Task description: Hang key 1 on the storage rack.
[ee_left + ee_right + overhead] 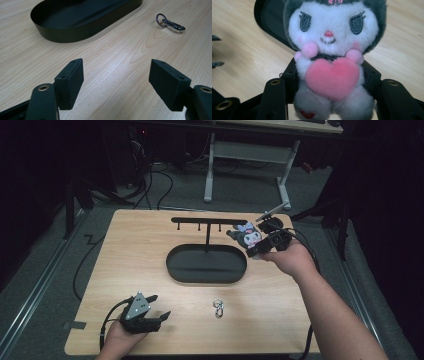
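- The light wooden desk (135,255) carries a black oval metal tray (206,264) with a thin upright post and a horizontal hook bar (209,220) rising from its far side.
- The right gripper (252,241), held in the person's right hand (290,257), is lifted above the desk just right of the tray, near the right end of the hook bar.
- Its jaws are pinched on a small plush toy (248,235) with a white face, dark grey hood, pink hands and a pink heart on its chest.
- In the right gripper view the plush toy (332,57) sits upright between the two black jaws, which press against its body at the sides of the heart; the tray's dark rim shows behind its head.
- The left gripper (152,307), topped by a grey three-cornered plate, rests low at the near left corner of the desk in the person's left hand (120,337).
- Its jaws are spread wide with nothing between them; in the left gripper view bare wood lies between the two black pads (71,82).
- A small silver key ring with a clip (218,307) lies flat on the desk, in front of the tray and well apart from both grippers.
- In the left gripper view the key ring (170,23) lies ahead and to the right, beside the tray's near wall (75,32).
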`<state>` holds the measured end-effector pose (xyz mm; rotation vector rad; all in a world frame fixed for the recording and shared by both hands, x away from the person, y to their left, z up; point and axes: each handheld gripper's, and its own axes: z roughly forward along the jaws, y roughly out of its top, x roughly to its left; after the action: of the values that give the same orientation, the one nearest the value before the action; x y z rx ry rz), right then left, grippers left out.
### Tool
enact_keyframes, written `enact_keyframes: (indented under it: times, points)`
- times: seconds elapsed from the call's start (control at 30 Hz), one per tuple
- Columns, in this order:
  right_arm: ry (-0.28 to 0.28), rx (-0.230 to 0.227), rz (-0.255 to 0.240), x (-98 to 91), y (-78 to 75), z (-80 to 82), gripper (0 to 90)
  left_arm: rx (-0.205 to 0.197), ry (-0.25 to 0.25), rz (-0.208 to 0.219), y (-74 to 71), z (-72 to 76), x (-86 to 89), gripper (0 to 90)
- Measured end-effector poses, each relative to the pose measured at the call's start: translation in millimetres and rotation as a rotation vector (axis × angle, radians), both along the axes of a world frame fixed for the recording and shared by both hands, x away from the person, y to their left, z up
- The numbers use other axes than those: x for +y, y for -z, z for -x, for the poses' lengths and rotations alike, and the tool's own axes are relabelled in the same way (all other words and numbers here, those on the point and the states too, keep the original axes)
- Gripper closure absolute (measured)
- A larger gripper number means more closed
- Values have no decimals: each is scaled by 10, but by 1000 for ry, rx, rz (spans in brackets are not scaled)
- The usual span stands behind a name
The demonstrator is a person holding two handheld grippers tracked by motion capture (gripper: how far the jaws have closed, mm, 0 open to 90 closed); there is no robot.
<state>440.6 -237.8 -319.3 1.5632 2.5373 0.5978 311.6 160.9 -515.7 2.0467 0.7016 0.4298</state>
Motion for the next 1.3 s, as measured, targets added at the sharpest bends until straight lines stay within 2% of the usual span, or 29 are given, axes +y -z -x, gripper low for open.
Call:
enact_keyframes:
  times: [0.2, 0.27, 0.43, 0.53, 0.73, 0.87, 0.97, 1.3]
  points:
    - [6, -27, -23, 14, -105, -62, 476, -1, 5, -10, 6, -10, -7, 287]
    - [10, -32, -11, 27, -114, -96, 475, 1, 7, -12, 8, -10, -11, 287]
    - [45, -56, -16, -13, -90, -171, 475, 1, 7, -14, 7, -7, -15, 287]
    - [58, -60, 5, -69, -34, -178, 474, 2, 4, -10, 13, -8, -16, 287]
    - [78, -50, -14, -195, 99, -116, 474, 6, 8, -20, 29, -16, -29, 288]
    - [67, -44, -11, -244, 216, -60, 472, 12, 13, -26, 37, -23, -37, 287]
    - [63, -28, 10, -256, 326, -25, 472, 19, 16, -31, 49, -29, -48, 288]
    - [47, -28, -1, -220, 604, -33, 468, 25, 25, -41, 71, -27, -83, 287]
